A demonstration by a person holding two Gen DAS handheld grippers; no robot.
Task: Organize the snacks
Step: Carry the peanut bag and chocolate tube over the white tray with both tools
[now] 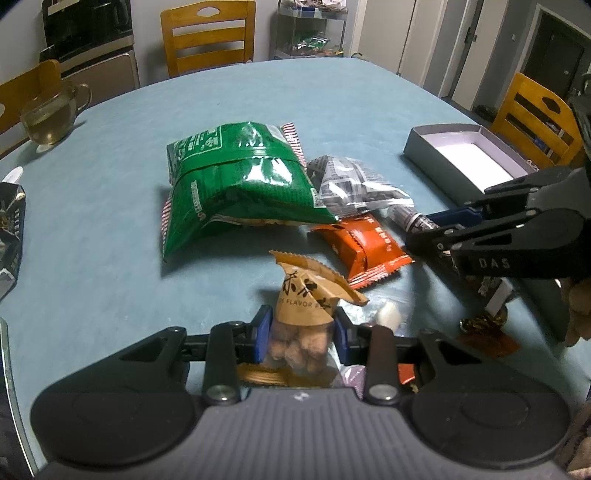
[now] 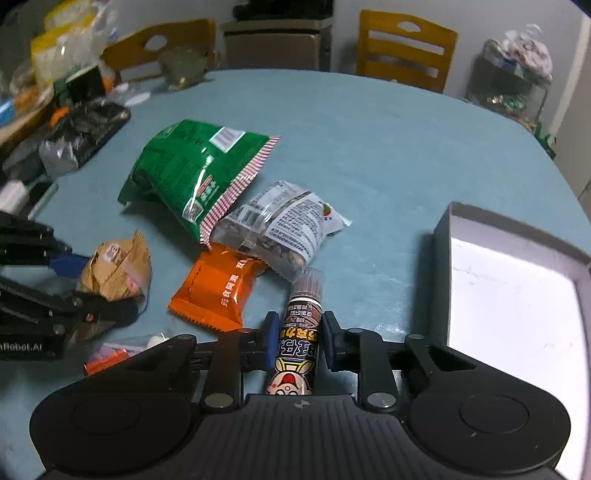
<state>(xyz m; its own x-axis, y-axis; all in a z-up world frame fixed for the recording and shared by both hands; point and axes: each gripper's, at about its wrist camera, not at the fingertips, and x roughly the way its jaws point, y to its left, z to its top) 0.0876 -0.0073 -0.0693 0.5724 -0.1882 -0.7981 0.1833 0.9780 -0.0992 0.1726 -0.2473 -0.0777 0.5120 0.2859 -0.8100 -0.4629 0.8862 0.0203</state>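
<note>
Room: blue-topped table (image 1: 110,192) with yellow wooden chairs (image 1: 208,35) around it, a dark cabinet and a shelf of packets behind.

Left wrist view, left gripper (image 1: 301,334): clenched on a brown paper snack packet (image 1: 306,302), blue pads pressing both sides, lumpy nuts showing through its clear lower part.
Left wrist view, pile: a big green bag (image 1: 240,184) lies ahead, its right edge overlapping a clear seed packet (image 1: 354,184); an orange packet (image 1: 364,247) sits just in front of both.
Left wrist view, right gripper (image 1: 436,229): comes in from the right, low over the table, closed on a dark tube (image 1: 412,219).
Left wrist view, box (image 1: 436,155): open, grey walls, white inside, far right, apart from the pile.
Left wrist view, mug (image 1: 51,114): glass, with pale tea, far left.

Right wrist view, right gripper (image 2: 300,341): grasping the dark tube (image 2: 301,332), printed with a cartoon face, its far end touching the seed packet (image 2: 280,221).
Right wrist view, left gripper (image 2: 79,282): at the left edge, shut on the brown packet (image 2: 116,269).
Right wrist view, orange packet (image 2: 218,291): flat between the two grippers, just beside the tube.
Right wrist view, green bag (image 2: 188,173): overlapping the seed packet.
Right wrist view, box (image 2: 443,243): just right of the gripper.
Right wrist view, clutter (image 2: 70,122): bags and a dark tray, far left.
</note>
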